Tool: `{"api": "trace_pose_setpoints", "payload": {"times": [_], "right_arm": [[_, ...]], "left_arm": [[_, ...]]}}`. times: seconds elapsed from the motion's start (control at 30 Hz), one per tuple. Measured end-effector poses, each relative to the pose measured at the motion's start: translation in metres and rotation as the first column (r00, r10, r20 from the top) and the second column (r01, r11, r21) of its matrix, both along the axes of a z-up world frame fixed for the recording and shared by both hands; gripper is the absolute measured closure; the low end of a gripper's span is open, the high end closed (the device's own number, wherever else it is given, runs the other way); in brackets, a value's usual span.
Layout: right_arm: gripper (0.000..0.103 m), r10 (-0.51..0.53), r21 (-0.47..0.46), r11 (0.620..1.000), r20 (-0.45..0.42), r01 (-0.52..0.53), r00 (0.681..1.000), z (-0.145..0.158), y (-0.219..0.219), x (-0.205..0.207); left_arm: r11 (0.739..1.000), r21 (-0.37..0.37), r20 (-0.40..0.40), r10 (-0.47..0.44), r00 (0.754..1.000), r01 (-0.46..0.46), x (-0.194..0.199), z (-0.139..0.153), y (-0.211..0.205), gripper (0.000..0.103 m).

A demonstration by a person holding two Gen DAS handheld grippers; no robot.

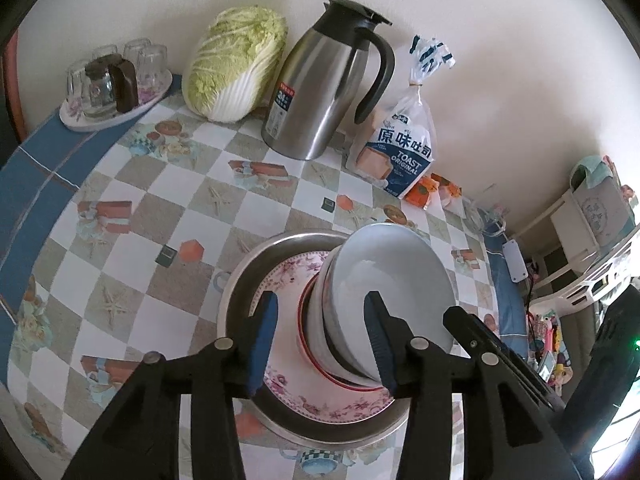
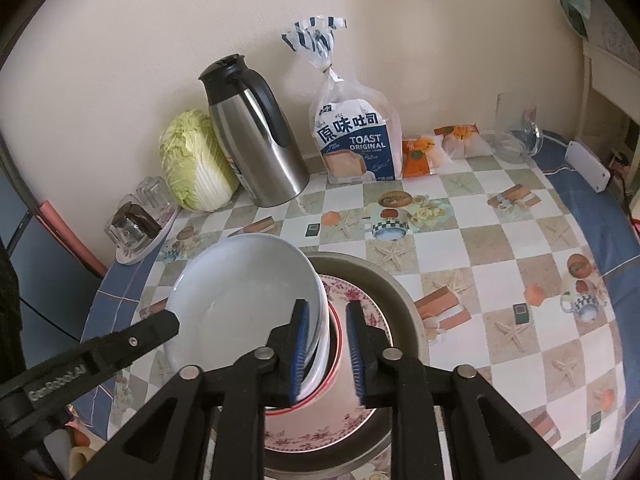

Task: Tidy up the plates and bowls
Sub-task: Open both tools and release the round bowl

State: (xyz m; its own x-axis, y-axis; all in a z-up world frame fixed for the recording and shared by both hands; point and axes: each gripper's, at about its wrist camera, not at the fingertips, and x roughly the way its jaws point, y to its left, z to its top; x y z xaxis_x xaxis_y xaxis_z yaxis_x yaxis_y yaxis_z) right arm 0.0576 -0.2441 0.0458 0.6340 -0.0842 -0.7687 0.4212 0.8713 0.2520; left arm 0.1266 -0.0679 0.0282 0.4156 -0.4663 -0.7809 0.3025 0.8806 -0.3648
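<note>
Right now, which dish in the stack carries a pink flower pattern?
The floral plate, lying flat in the metal pan; the white bowls stacked on it are plain.

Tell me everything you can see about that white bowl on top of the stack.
The white bowl is plain, glossy and looks ceramic, wide-rimmed and empty. It sits tilted atop a stack of bowls, above a red-rimmed bowl on a floral plate inside a metal pan. Both tools straddle its rim, the left tool and right tool, with pads apart.

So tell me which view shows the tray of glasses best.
The left wrist view: the tray of glasses sits whole at the table's far left corner. The right wrist view shows it smaller, near the left edge.
</note>
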Motion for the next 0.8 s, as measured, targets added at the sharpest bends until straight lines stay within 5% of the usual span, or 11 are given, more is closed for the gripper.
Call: {"api": "trace_pose_setpoints", "payload": {"times": [0.1, 0.3, 0.43, 0.67, 0.8], "right_arm": [[0.049, -0.007, -0.022, 1.000, -0.008, 0.006, 1.000, 0.002, 0.000, -0.001], [0.029, -0.008, -0.048, 0.999, -0.025, 0.007, 1.000, 0.003, -0.001, -0.004], [0.001, -0.012, -0.067, 0.998, -0.015, 0.010, 1.000, 0.004, 0.000, -0.008], [0.000, -0.042, -0.115, 0.992, 0.003, 0.042, 0.999, 0.014, 0.003, -0.026], [0.000, -0.050, -0.131, 0.990, 0.008, 0.051, 0.999, 0.014, 0.011, -0.041]], "left_arm": [[1.000, 0.022, 0.015, 0.009, 1.000, -0.009, -0.001, 0.004, 0.002, 0.043], [0.993, 0.107, 0.066, 0.043, 0.997, -0.050, -0.002, 0.004, 0.007, 0.010], [0.985, 0.150, 0.109, 0.065, 0.992, -0.081, -0.005, 0.006, 0.015, 0.009], [0.984, 0.152, 0.140, 0.073, 0.988, -0.094, -0.014, 0.011, 0.021, 0.008], [0.973, 0.184, 0.220, 0.100, 0.970, -0.141, -0.029, 0.017, 0.024, 0.008]]}}
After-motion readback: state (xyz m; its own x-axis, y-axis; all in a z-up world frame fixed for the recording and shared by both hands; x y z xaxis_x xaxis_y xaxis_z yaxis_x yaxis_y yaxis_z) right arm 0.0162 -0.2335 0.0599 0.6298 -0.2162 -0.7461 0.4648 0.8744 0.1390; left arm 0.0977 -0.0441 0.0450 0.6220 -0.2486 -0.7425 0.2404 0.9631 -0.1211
